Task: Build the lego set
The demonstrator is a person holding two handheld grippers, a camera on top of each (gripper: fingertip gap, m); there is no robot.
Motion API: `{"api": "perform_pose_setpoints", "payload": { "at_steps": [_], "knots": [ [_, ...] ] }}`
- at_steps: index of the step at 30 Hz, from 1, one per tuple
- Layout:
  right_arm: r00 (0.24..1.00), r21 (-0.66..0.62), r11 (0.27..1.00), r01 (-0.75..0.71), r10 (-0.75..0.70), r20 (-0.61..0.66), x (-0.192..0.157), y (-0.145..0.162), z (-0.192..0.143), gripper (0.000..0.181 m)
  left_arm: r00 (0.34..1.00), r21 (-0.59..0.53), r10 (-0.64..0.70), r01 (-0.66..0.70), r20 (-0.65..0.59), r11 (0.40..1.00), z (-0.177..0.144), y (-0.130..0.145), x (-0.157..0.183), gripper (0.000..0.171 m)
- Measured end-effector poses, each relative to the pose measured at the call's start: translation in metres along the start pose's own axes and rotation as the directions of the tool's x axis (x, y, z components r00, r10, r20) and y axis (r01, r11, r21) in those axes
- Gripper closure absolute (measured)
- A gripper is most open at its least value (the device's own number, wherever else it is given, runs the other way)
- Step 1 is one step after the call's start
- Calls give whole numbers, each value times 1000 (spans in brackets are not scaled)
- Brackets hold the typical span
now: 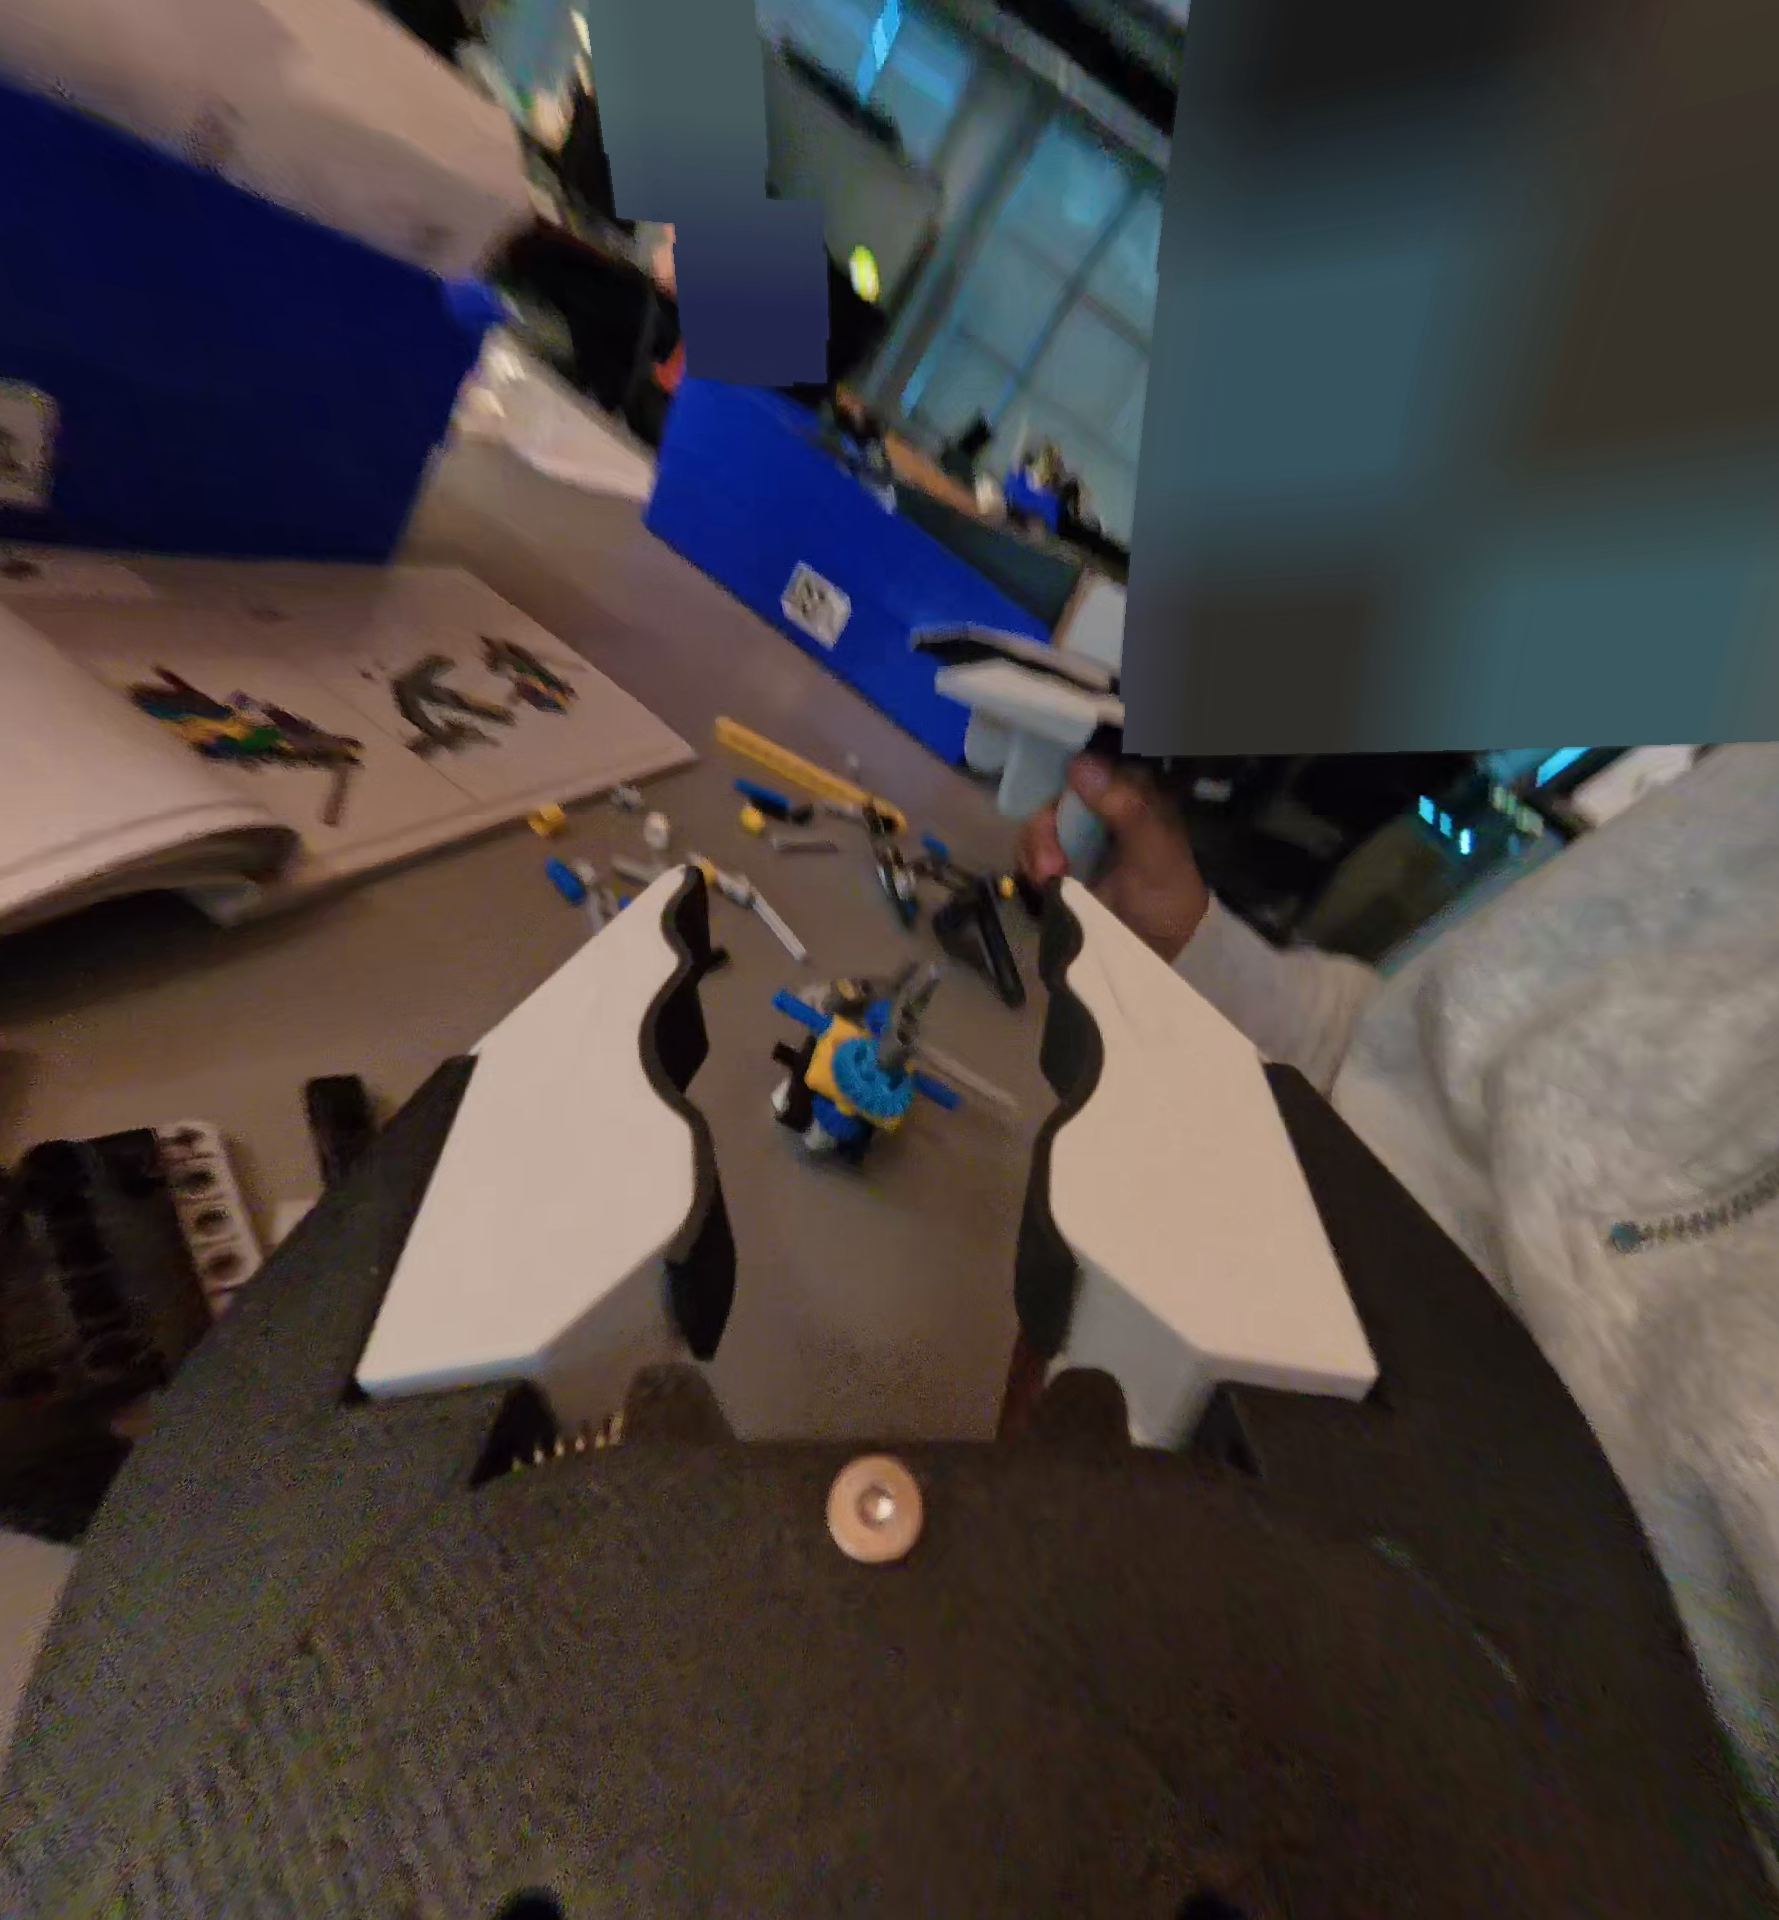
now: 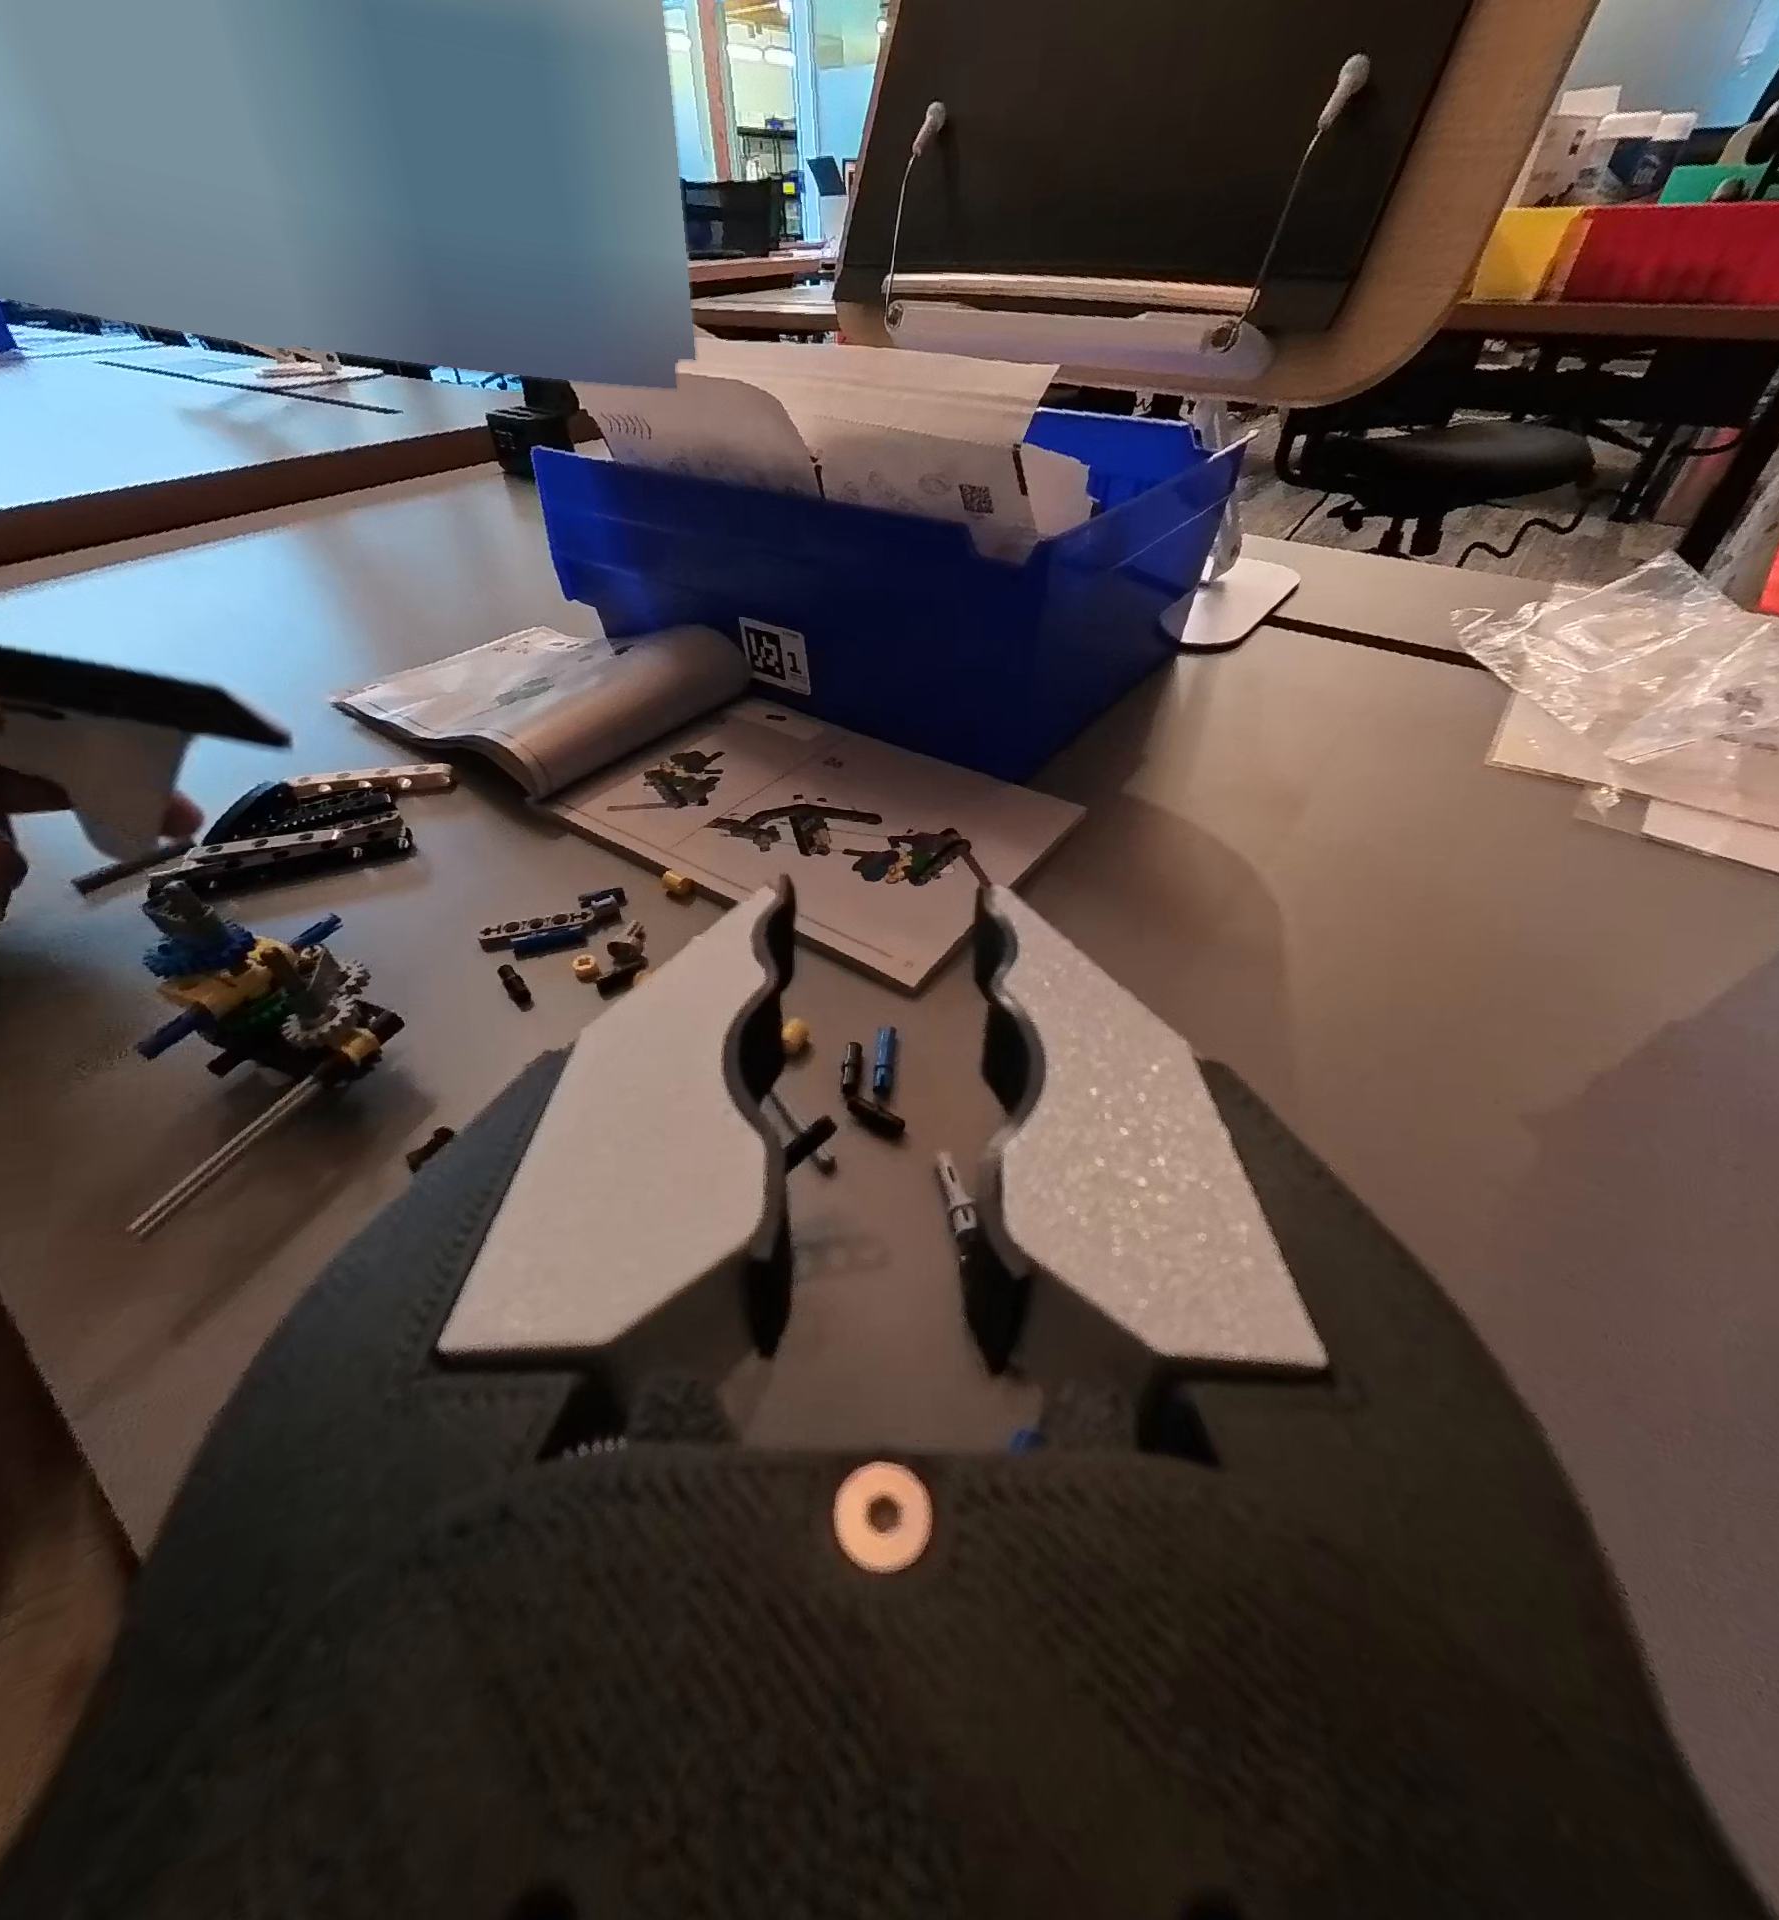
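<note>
On the grey counter (image 2: 1280, 935), the half-built lego model (image 1: 849, 1070) sits beyond the left claw (image 1: 874, 904), spread wide, empty; right claw (image 2: 883, 904), likewise, hovers over loose pins (image 2: 874, 1081) beside the booklet's (image 2: 812, 821) edge.

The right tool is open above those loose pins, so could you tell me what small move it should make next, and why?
Probably lower the right tool onto the blue pin and close. Its jaws are open and empty, the pin lies loose on the table between them, and the half-built model stands untouched to the left.
</note>
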State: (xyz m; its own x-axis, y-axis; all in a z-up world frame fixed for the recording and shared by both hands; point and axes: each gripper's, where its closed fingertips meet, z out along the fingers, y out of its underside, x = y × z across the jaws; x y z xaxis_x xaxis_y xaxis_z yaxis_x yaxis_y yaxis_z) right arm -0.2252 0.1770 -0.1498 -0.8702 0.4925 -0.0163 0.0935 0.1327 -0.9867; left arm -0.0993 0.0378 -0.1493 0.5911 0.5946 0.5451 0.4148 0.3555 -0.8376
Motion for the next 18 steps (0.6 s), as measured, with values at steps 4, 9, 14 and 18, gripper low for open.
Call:
{"api": "perform_pose_setpoints", "payload": {
  "at_steps": [4, 9, 14, 18],
  "knots": [
    [998, 80, 997, -20, 16, 59, -17, -23, -4, 131, 996, -206, 87, -80, 22, 975, 13, 29, 7, 103],
    [929, -6, 996, 90, -82, 360, -105, -41, 7, 127, 965, -349, 243, -194, 101, 917, 15, 46, -1, 102],
    [850, -230, 944, 237, -87, 520, -157, 6, 25, 122, 961, -457, 258, -185, 101, 870, 8, 62, -8, 107],
    [852, -260, 936, 239, -74, 519, -155, 16, 27, 127, 971, -414, 219, -161, 98, 896, 6, 55, -8, 113]
  ]
}}
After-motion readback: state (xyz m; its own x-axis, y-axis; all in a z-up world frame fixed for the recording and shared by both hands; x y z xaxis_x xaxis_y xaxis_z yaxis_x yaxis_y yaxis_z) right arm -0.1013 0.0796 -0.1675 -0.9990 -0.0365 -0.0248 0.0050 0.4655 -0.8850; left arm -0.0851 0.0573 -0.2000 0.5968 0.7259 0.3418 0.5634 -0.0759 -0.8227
